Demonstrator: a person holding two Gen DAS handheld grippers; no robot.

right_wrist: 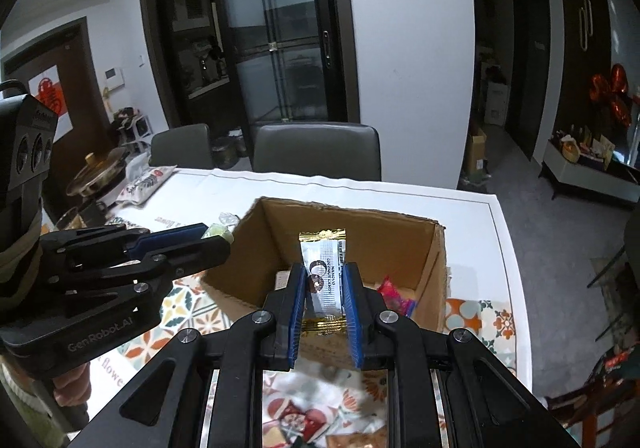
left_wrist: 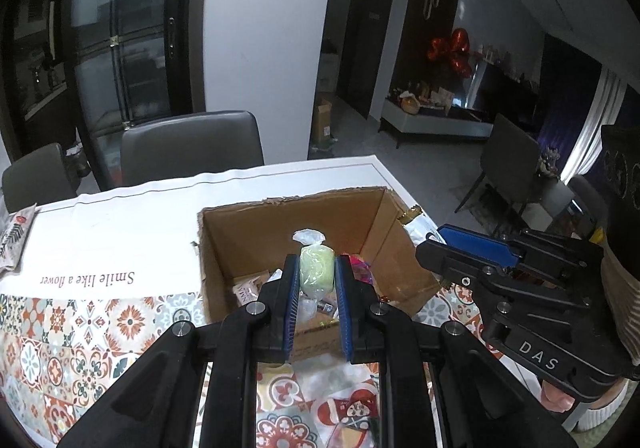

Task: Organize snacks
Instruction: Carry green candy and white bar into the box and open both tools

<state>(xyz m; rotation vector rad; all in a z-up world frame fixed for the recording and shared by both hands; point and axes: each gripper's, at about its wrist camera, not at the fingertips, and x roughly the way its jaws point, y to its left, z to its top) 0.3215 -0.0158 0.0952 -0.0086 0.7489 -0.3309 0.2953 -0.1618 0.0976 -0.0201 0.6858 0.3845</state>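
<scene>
there, left claw [left_wrist: 317, 276] clamped on green candy [left_wrist: 317, 272], right claw [right_wrist: 325, 280] on white bar [right_wrist: 325, 272], above cardboard box [left_wrist: 248, 236].

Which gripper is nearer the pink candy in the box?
Right. The right gripper hangs just beside the pink candy; the left gripper is outside the box's far wall.
</scene>
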